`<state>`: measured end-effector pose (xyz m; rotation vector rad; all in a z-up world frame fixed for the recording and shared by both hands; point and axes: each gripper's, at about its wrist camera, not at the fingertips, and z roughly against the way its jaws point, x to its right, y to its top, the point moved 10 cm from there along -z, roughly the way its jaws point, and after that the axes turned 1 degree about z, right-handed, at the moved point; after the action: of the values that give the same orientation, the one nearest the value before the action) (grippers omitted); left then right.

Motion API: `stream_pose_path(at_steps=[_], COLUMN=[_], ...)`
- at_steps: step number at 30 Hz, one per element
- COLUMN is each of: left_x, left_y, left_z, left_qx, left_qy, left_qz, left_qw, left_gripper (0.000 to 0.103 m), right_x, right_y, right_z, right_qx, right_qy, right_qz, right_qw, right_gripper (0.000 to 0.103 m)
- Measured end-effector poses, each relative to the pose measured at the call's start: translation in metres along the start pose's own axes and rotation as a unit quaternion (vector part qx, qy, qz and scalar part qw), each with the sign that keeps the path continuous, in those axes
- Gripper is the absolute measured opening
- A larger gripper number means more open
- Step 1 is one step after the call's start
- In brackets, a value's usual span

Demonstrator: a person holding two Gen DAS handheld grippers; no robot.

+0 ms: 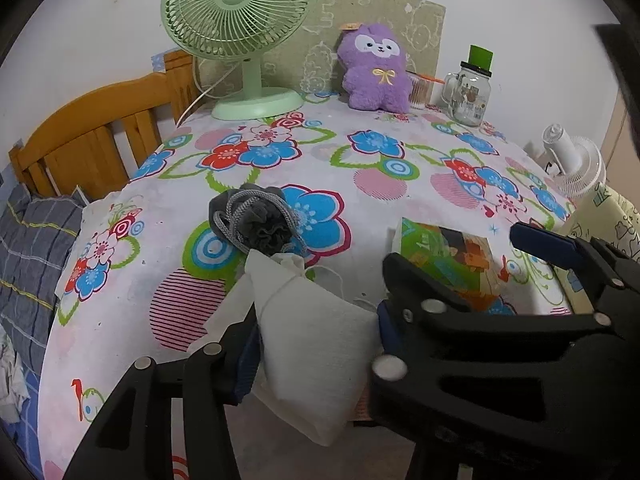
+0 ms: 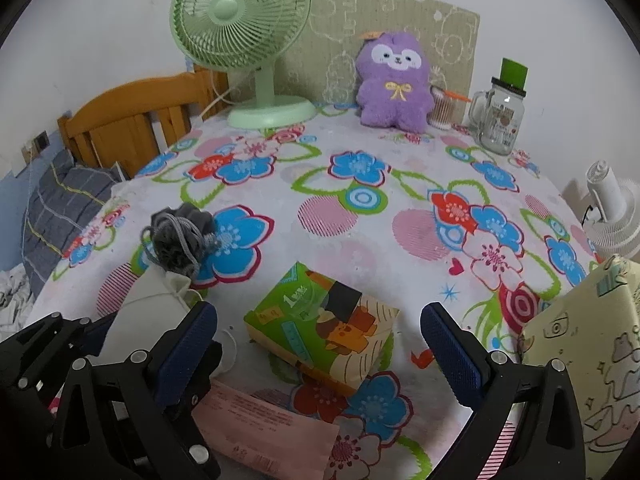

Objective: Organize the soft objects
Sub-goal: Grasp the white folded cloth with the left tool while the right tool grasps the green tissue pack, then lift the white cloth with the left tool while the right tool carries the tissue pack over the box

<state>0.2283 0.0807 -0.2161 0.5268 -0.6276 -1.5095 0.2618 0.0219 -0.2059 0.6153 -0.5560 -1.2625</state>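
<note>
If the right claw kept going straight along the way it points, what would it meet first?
Most likely the green tissue pack, which lies on the flowered tablecloth directly ahead between the open fingers of the right claw. How near is unclear.

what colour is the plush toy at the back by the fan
Purple plush toy, white face patch, yellow bow; clearest in the right wrist view.

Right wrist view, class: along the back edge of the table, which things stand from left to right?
Green fan → purple plush toy → cotton swab holder → glass mug jar.
</note>
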Motion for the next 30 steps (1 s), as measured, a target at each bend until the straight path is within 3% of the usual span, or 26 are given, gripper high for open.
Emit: stream_pose_path(at_steps=[6,9,14,30], left_x=[0.001,0.002,0.005,0.02], left_y=[-0.001,-0.001,-0.001,0.0], left_z=[-0.002,-0.002,-0.001,0.018], left_qx=[-0.005,-0.005,-0.002,0.012], left_qy=[-0.004,-0.002,0.0,-0.006], left_qz=[-0.001,-0.004,-0.011,-0.018], left_qw=[1.0,1.0,0.9999,0.9997], left_gripper=[0.055,0.054,0.051,0.048], right_x=[0.001,0.002,0.003,0.012], right_y=[-0.006,-0.008,-0.008,-0.01], right_z=[-0.013,-0.015,-0.012,0.017], right_qx=[-0.022,-0.027,-0.025,-0.002], right_qy=[0.006,0.006,0.006,0.004], right_qz=[-0.015,-0.017,-0.017,-0.023], right_qw=[1.0,0.999,1.0,1.0], right_gripper=[0.102,0.087,0.078,0.076])
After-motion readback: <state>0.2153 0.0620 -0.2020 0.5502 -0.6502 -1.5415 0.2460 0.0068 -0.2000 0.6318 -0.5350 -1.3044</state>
